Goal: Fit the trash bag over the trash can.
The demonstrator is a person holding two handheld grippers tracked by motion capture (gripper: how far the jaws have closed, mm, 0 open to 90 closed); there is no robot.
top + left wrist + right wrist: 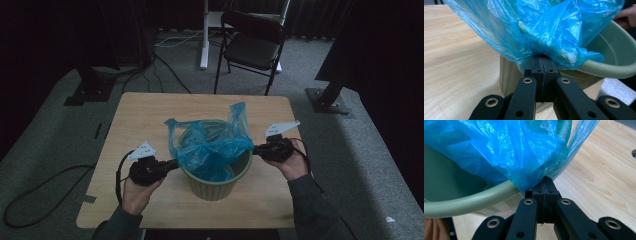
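Green ribbed bin [216, 180] stands upright near the middle of the wooden tabletop [140, 115], mouth up, a bit toward the person's side. Blue plastic bag [212, 145] sits in and over the mouth, crumpled, w/ one loose corner sticking up at the far right side. Bag is stretched roughly left-right across the bin, its long axis running between the two tools.

Left tool [175, 163] at the bin's left rim: jaws pressed fully together on a gathered bit of bag edge, seen close in the left gripper view [543, 65], film bunched right at the tips, just outside the bin wall [509, 75]. Left hand [136, 192] holds it from below-left.

Right tool [256, 148] at the right rim: jaws likewise closed tight on the bag's edge [529, 180], just outside the rim [474, 201]. Right hand [295, 162] behind it.

Black folding chair [252, 42] on the carpet beyond the tabletop.
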